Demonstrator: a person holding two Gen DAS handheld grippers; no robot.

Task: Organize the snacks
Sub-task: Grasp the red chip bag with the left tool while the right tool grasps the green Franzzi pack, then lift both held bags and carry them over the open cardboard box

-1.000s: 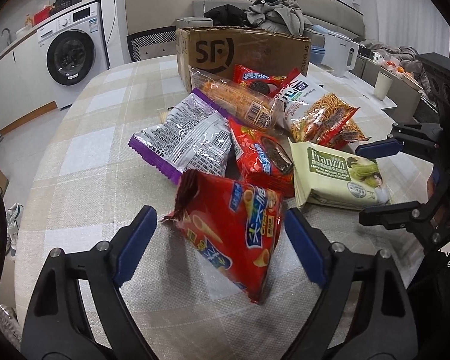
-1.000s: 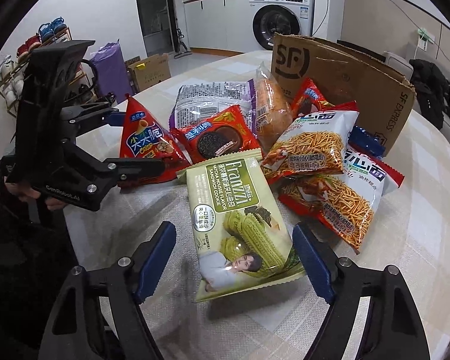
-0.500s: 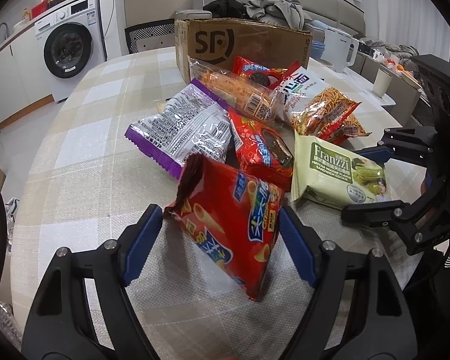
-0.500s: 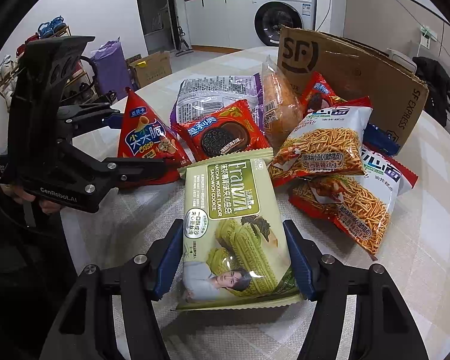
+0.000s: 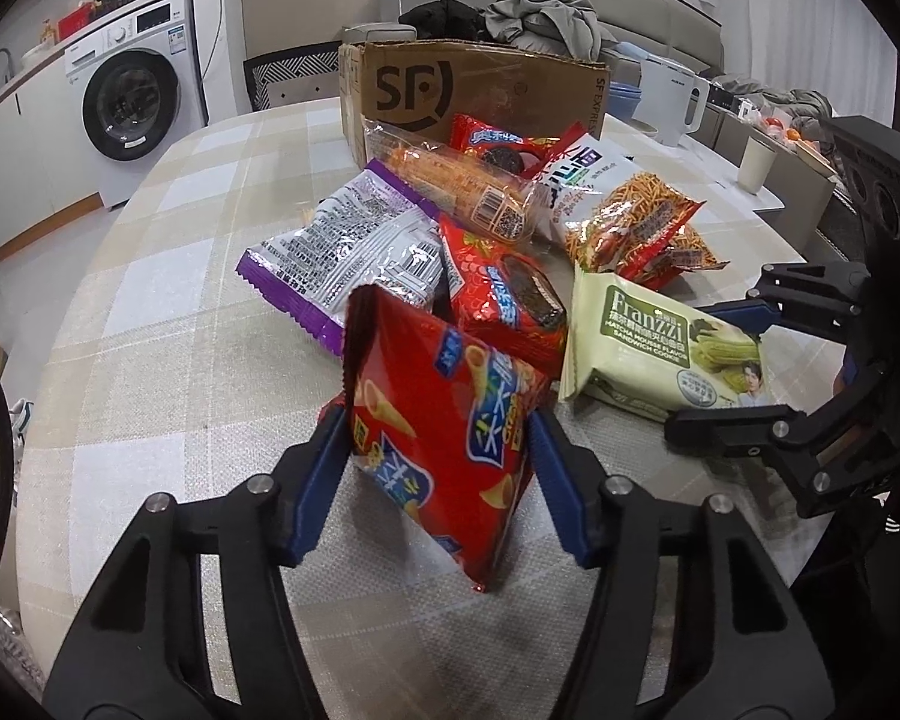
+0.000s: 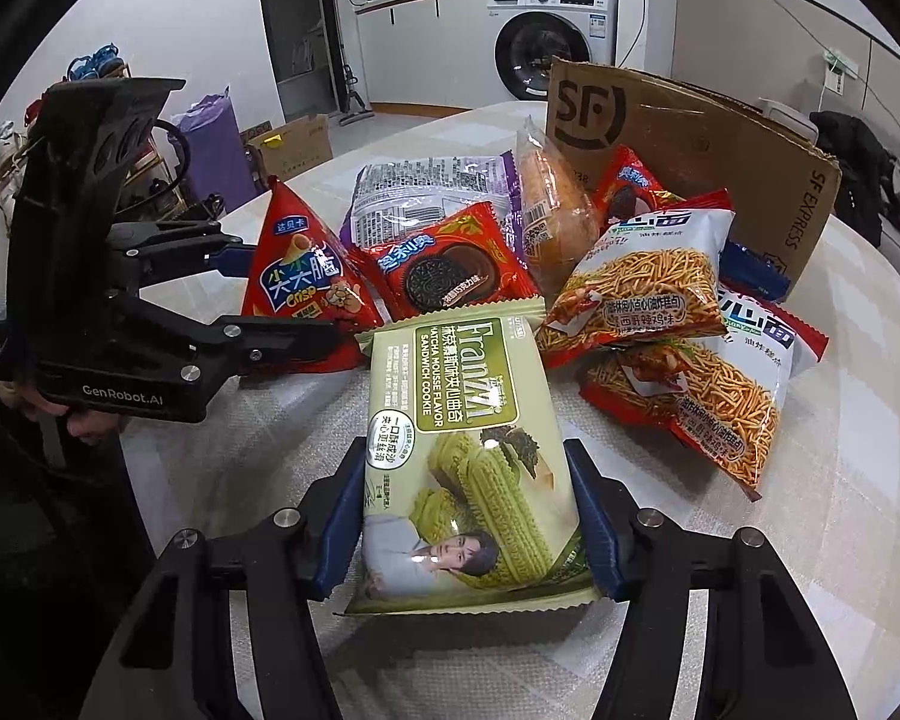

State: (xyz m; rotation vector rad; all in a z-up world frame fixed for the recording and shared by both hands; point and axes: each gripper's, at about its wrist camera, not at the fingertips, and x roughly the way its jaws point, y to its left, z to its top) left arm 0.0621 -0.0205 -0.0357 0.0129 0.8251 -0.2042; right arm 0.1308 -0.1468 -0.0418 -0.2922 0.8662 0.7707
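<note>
The left gripper (image 5: 438,468) is closing on a red cone-snack bag (image 5: 444,420) near the table's (image 5: 168,324) front edge; the right gripper (image 6: 468,516) is closing on a green cookie pack (image 6: 468,450) beside it. Both sets of pads touch their packets. The remaining snacks lie heaped before the cardboard box (image 5: 480,90), so sorting has barely begun.
</note>
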